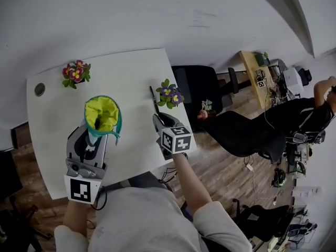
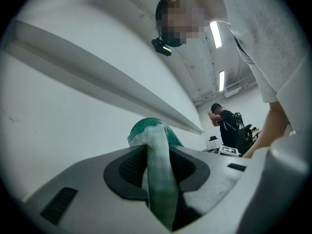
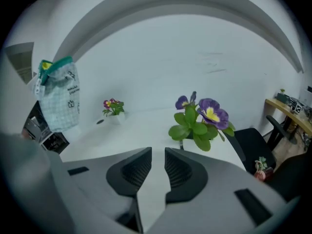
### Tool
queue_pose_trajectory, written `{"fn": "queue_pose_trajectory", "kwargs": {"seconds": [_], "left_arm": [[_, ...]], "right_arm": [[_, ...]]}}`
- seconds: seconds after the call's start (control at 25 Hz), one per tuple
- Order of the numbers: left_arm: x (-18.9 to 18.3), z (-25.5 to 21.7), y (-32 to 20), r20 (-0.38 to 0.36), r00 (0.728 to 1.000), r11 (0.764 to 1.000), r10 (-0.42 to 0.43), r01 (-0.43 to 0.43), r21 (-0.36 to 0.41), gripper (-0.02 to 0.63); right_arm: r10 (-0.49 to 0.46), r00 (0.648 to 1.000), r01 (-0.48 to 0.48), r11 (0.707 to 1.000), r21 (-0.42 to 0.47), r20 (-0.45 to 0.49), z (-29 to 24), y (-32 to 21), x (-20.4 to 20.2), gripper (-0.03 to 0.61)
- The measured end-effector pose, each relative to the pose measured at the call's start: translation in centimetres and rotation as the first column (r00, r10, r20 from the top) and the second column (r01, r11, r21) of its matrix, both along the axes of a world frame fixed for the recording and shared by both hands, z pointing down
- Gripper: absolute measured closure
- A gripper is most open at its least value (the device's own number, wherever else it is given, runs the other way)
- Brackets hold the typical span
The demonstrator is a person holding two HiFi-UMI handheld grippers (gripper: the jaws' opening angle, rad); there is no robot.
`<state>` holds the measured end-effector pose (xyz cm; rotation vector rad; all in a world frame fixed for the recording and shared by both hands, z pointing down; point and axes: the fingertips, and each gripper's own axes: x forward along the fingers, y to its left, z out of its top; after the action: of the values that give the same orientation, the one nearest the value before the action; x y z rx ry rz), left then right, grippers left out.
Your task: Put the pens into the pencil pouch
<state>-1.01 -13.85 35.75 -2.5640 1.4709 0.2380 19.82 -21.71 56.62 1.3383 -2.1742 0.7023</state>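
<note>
My grey plastic left claw and matching right claw carry black ribbed pads inside their jaws. Behind each sits a white cube with black square markers. My shirt is pale grey.

We see the left tongs clamped on a fold of the pencil pouch. Its pale green checked cloth runs up between the dark ribbed pads and ends in a teal zipper edge above them. Behind are a white wall and a ceiling with two strip lights. A person in dark clothes stands far off at right, and a bare forearm crosses the right edge.
</note>
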Motion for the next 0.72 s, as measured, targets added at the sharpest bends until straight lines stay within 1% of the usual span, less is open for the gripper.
{"fn": "queue_pose_trajectory", "kwargs": {"seconds": [0.12, 0.36, 0.52, 0.72], "left_arm": [[-0.1, 0.0, -0.3, 0.001, 1.0, 1.0, -0.013, 0.013, -0.003, 0.491], [-0.4, 0.6, -0.9, 0.01, 0.999, 0.999, -0.037, 0.037, -0.023, 0.491], [-0.6, 0.8, -1.4, 0.018, 0.999, 0.999, -0.045, 0.045, -0.028, 0.491], [-0.9, 0.8, -1.8, 0.017, 0.999, 0.998, -0.049, 0.049, -0.029, 0.491]], "right_arm": [[0.033, 0.998, -0.036, 0.998, -0.046, -0.05, 2.6, -1.1, 1.2, 0.477], [0.09, 0.987, -0.103, 0.99, -0.096, -0.13, 6.3, -2.8, 3.6, 0.474], [0.088, 0.984, -0.107, 0.987, -0.12, -0.152, 7.8, -3.3, 3.9, 0.474], [0.063, 0.982, -0.087, 0.988, -0.126, -0.18, 8.8, -3.5, 3.6, 0.476]]}}
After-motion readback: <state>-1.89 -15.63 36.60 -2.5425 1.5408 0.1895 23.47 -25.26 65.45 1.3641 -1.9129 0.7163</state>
